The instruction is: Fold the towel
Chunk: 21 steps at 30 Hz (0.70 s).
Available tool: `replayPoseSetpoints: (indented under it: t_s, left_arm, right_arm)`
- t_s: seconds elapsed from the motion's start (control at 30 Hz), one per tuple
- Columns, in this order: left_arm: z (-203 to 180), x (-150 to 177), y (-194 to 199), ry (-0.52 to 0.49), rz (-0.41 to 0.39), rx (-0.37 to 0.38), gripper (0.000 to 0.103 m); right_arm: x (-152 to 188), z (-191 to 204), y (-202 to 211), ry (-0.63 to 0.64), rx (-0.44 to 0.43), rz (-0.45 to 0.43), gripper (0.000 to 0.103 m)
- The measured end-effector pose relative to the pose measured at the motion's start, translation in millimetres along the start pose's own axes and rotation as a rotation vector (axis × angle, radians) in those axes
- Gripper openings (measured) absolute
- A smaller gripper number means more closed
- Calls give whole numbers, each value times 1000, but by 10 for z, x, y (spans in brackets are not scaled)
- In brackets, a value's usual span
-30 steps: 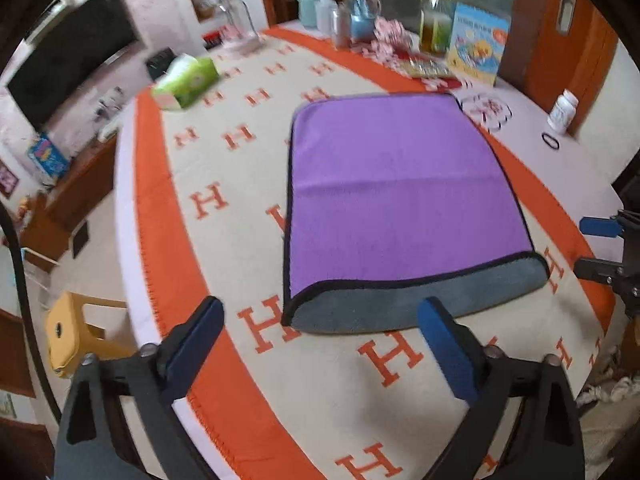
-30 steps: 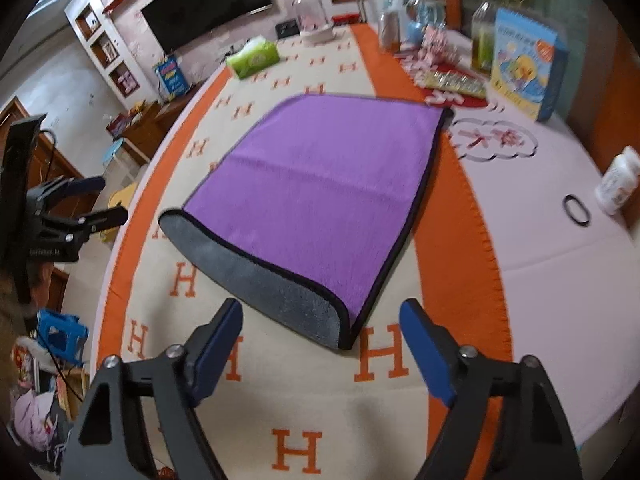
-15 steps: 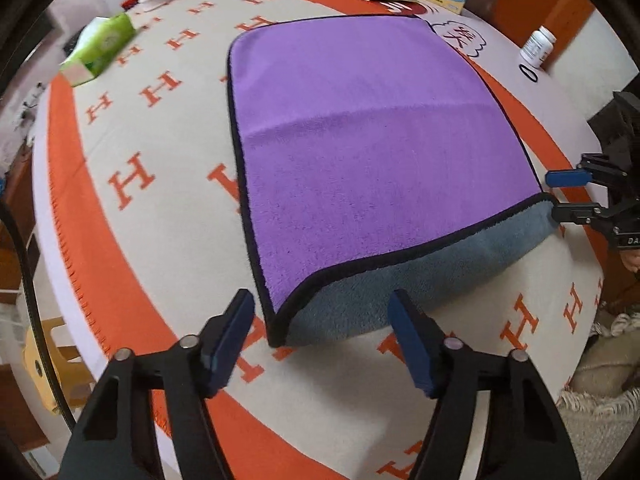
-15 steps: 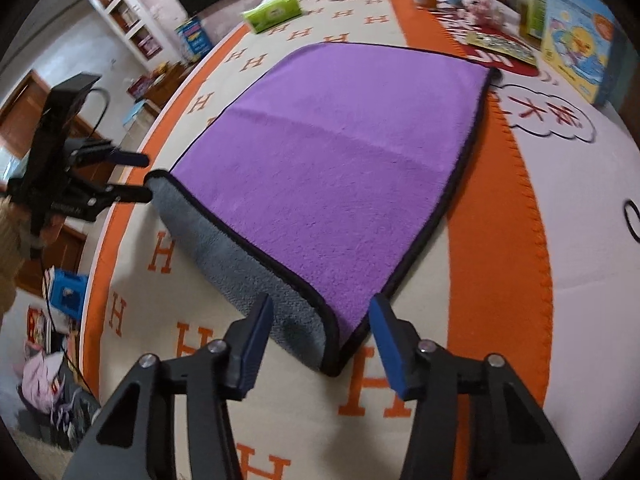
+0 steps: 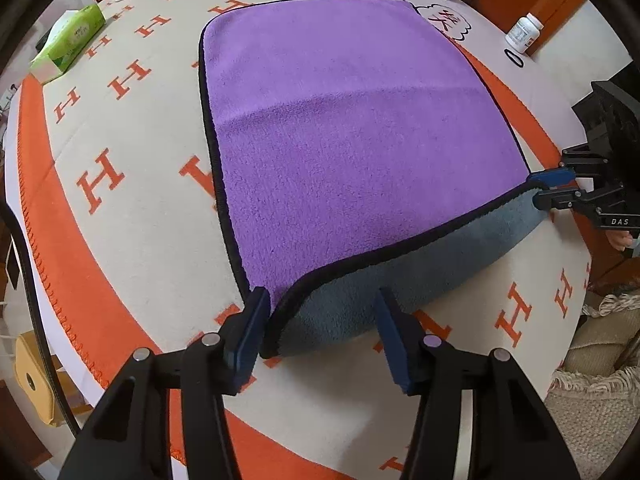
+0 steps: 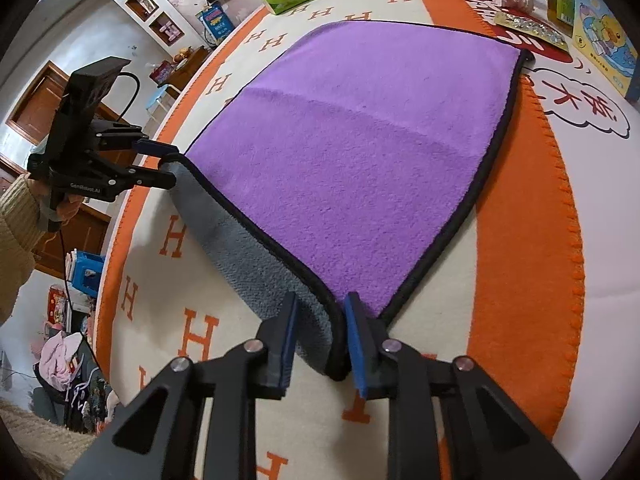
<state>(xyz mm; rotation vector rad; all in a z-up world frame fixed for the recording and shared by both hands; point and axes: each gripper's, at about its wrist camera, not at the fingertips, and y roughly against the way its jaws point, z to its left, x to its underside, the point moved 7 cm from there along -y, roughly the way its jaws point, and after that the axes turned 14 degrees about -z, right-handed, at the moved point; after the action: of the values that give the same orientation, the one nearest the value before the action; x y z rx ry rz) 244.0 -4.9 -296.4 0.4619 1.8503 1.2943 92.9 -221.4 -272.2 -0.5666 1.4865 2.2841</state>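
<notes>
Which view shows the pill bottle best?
Left wrist: the pill bottle stands whole on the table's far right, past the towel. The right wrist view doesn't show it.

Round table (image 5: 492,44) under orange-and-cream cloth (image 5: 132,208): purple towel (image 5: 352,132), tissue box (image 5: 68,42), pill bottle (image 5: 523,33)

You have bright, even daylight in both views, soft enough that the purple towel (image 5: 352,140) throws only a faint shadow along its near grey edge. Fisheye distortion bows the surface (image 6: 520,240) and blackens the corners. Focus holds sharp; far clutter blurs slightly.
</notes>
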Motion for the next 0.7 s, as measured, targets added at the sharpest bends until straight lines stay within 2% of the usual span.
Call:
replayPoseSetpoints:
  t_s: [0.17,0.53,0.57,0.6,0.7]
  left_arm:
    - [49,15,-2,1,18,2,42]
    - [163,-15,-118,8,64,3,41]
    - [175,-20,-120,12,65,8,36]
    - [183,-24,-120,14,66,15,24]
    - [183,-18,-106,8,66,19,16]
  right_arm:
    - [3,8,-2,1,-6,2,15]
    - [16,39,5,12,-6,-1,11]
    - [16,40,5,10,-5,-2,11]
    - [17,40,11,8,-5,-3,11]
    - [19,47,8,7,-3,-4,11]
